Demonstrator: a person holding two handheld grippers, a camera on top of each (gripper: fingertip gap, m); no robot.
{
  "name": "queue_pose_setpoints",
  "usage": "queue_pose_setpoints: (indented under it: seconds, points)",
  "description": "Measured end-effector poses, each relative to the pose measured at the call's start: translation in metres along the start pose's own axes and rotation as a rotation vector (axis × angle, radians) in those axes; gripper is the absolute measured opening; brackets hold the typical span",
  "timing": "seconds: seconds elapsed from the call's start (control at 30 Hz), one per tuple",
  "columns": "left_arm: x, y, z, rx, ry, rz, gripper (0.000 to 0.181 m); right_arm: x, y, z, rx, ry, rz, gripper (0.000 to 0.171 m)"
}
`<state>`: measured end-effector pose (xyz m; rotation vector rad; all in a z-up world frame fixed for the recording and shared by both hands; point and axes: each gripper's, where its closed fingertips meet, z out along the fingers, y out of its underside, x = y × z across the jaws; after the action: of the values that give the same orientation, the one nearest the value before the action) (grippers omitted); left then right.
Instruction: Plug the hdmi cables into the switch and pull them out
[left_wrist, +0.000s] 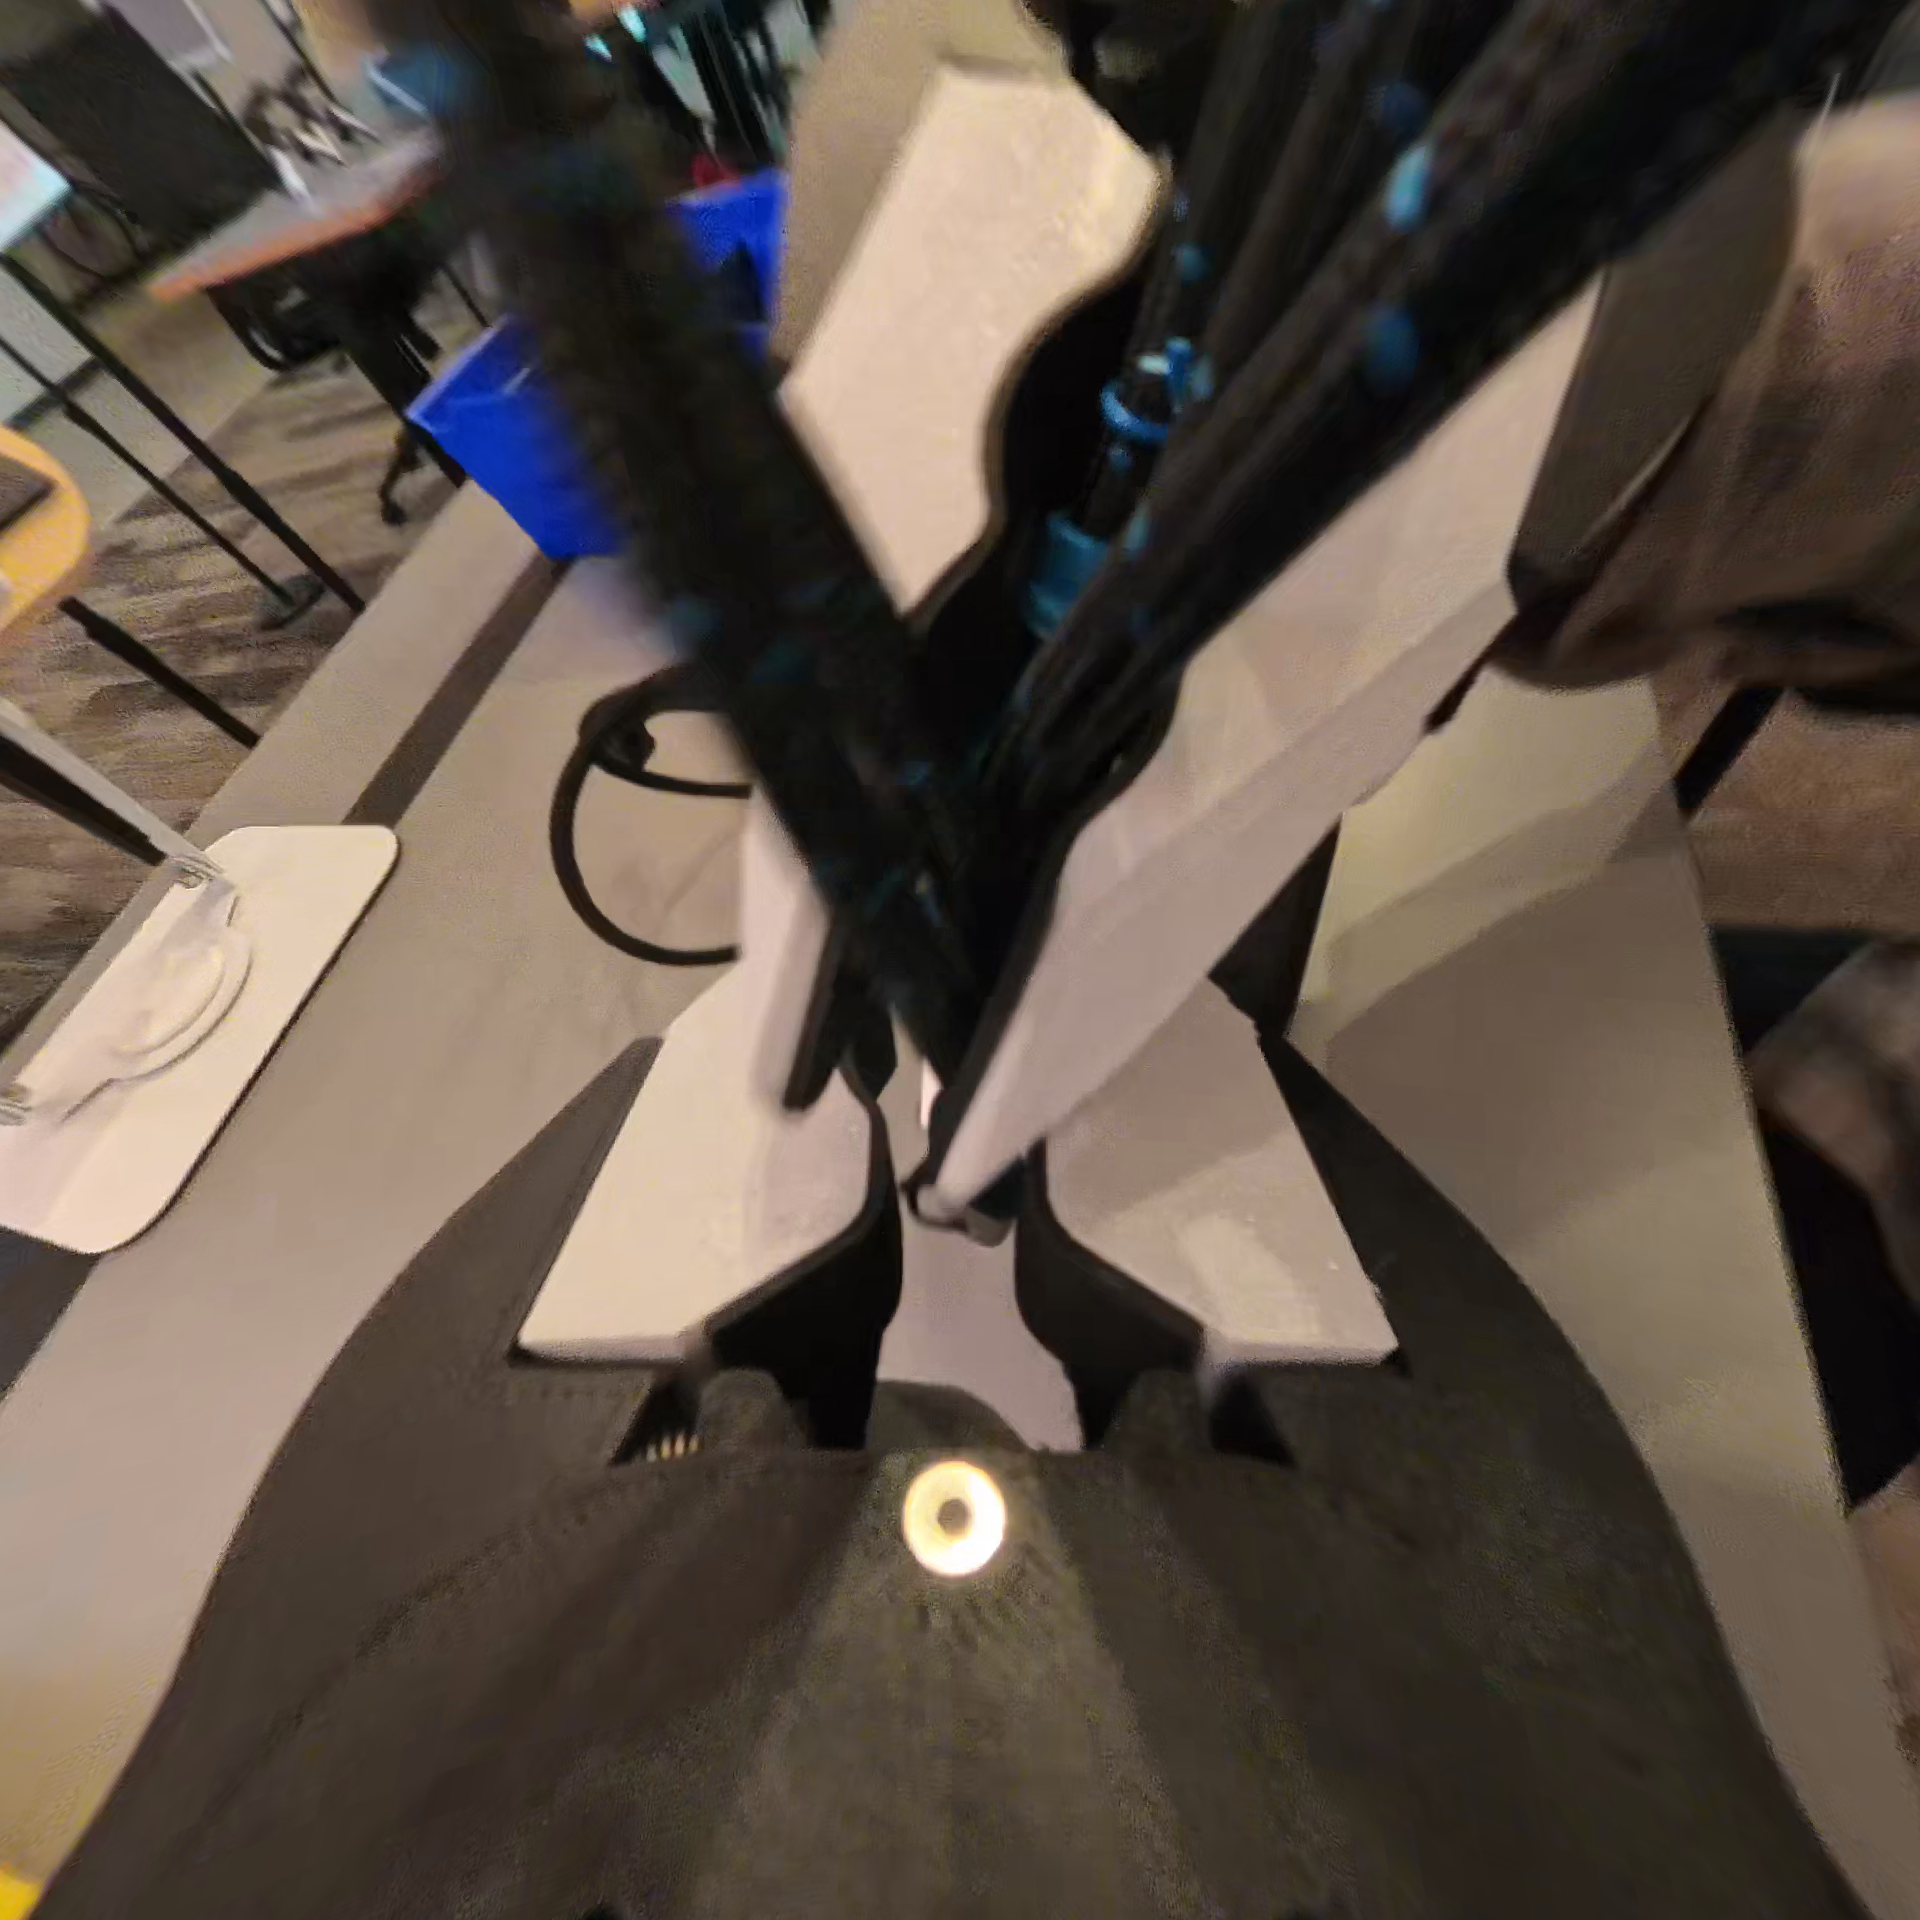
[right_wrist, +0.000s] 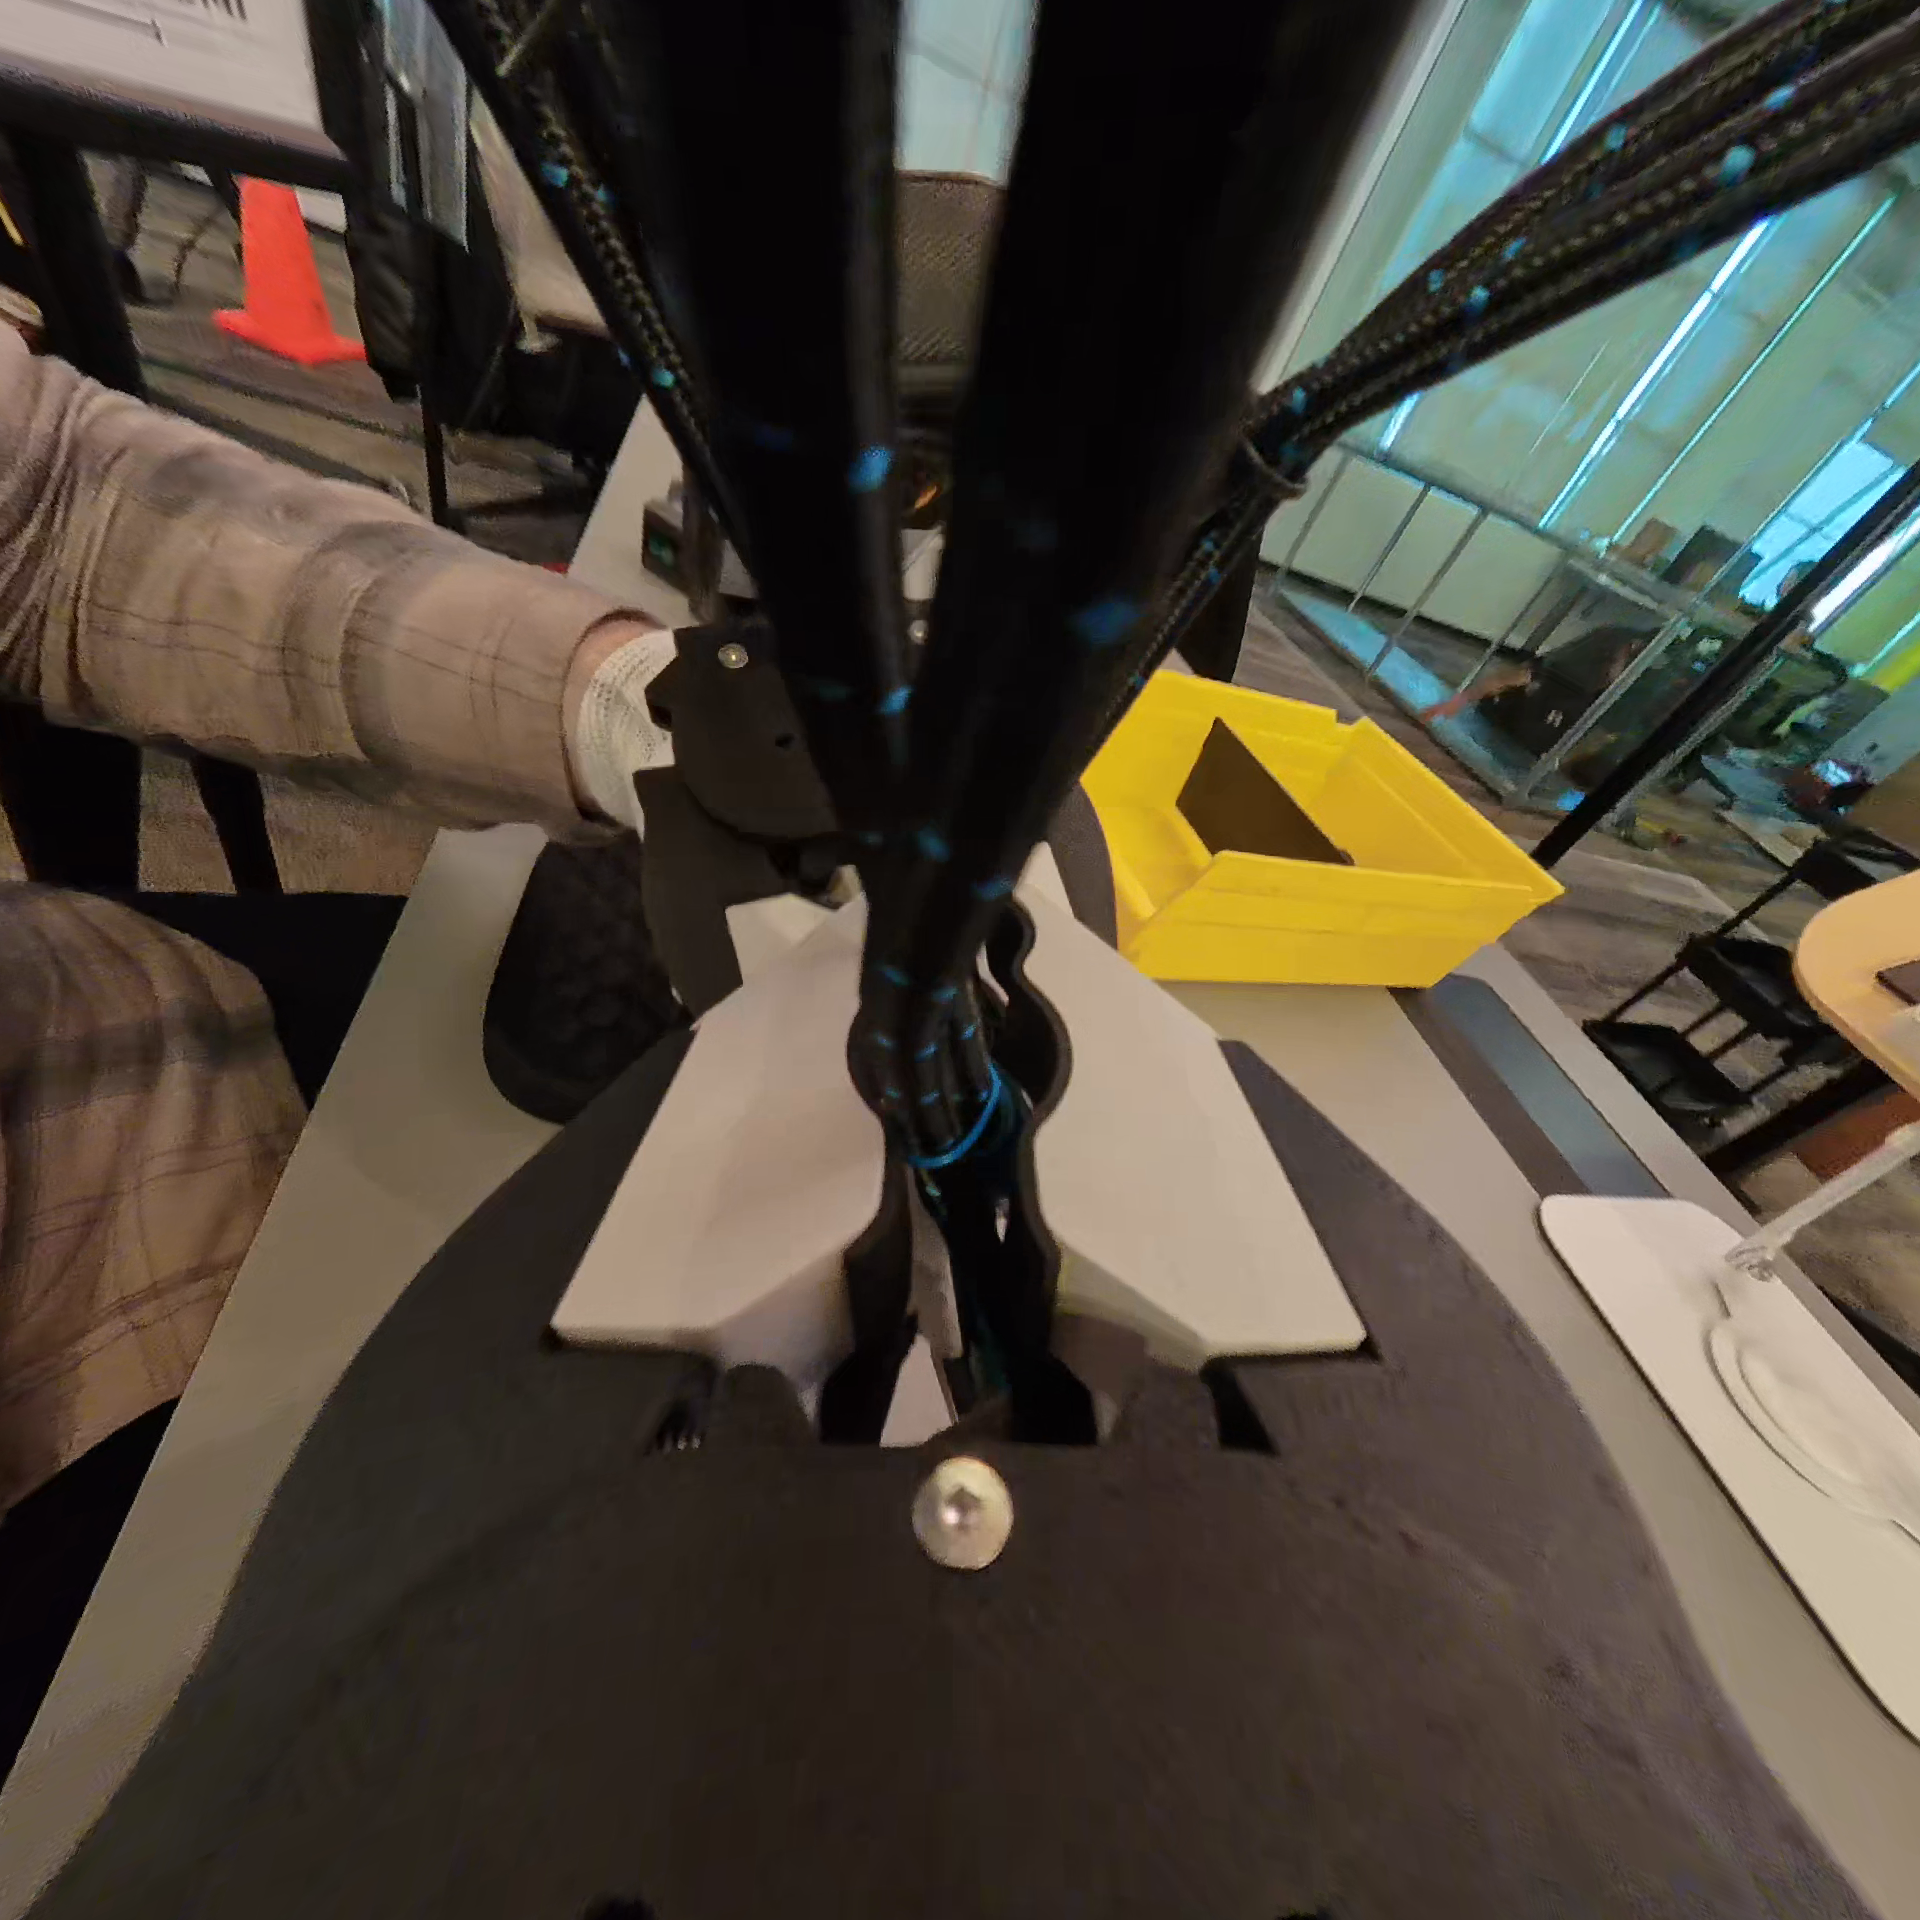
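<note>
**A:** How is the left gripper (left_wrist: 956, 1153) posed?

**B:** It is low over the grey table (left_wrist: 416, 1195) and points forward along it. A hand in a white glove (right_wrist: 618, 727) holds it, with a plaid sleeve (right_wrist: 260, 623) behind. Its fingers stand only a narrow gap apart. The tip of one of the right gripper's fingers sits in that gap. I cannot tell whether the left one is pinching anything.

**A:** And the right gripper (right_wrist: 945, 966)?

**B:** It faces the left one, nearly tip to tip, and is tilted steeply in the left wrist view. Its fingers are closed on the hdmi cables (right_wrist: 914, 1039).

**A:** Which way do the cables run?

**B:** They are a bundle of black braided cords with blue flecks, tied by a blue band (right_wrist: 961, 1132) between the fingers. The long axis follows the fingers. From the grip the bundle rises up and away, fanning out towards the top of the right wrist view. One strand branches off to the upper right. The ends are hidden, so I cannot tell which way the plugs point.

**A:** What is around them?

**B:** In the left wrist view:
- A white base plate (left_wrist: 260, 1039) is on the left of the table.
- A loop of black cord (left_wrist: 582, 831) lies nearer the middle.
- A blue bin (left_wrist: 540, 436) stands behind it.

In the right wrist view:
- An orange cone (right_wrist: 281, 281) stands on the floor at the far left.
- A yellow bin (right_wrist: 1330, 914) sits on the table, right of the grippers.

The cables fill the middle of both views and hide whatever lies straight ahead.
</note>
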<state>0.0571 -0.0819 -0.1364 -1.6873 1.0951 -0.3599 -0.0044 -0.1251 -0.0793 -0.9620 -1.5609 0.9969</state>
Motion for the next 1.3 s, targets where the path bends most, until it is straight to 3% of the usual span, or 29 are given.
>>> queue_pose_setpoints:
  seconds: [0.13, 0.33, 0.43, 0.57, 0.77, 0.97, 1.2, 1.3]
  points:
    - [-0.015, -0.029, -0.022, 0.24, -0.02, -0.214, 0.031, 0.019, -0.012, -0.018, 0.103, 0.015, 0.075, 0.007]
    - [-0.047, -0.025, -0.057, 0.374, -0.18, -0.3, 0.04, 0.057, -0.038, -0.04, 0.229, 0.107, 0.117, 0.007]
    - [-0.063, -0.007, -0.064, 0.373, -0.258, -0.373, 0.039, 0.084, -0.053, -0.059, 0.291, 0.184, 0.137, 0.007]
    - [-0.061, -0.003, -0.053, 0.338, -0.329, -0.285, 0.034, 0.128, -0.071, -0.096, 0.358, 0.321, 0.148, 0.007]
    - [-0.016, -0.044, 0.03, 0.248, -0.14, -0.012, 0.032, 0.181, -0.104, -0.154, 0.493, 0.411, 0.197, 0.006]
    - [0.048, -0.063, 0.134, 0.188, 0.176, 0.082, 0.026, 0.223, -0.143, -0.199, 0.561, 0.476, 0.187, 0.006]
    - [0.07, -0.094, 0.231, 0.212, 0.217, 0.131, 0.026, 0.262, -0.2, -0.268, 0.632, 0.582, 0.087, 0.006]
    - [0.062, -0.098, 0.263, 0.238, 0.082, 0.184, 0.026, 0.281, -0.22, -0.298, 0.637, 0.667, 0.035, 0.006]
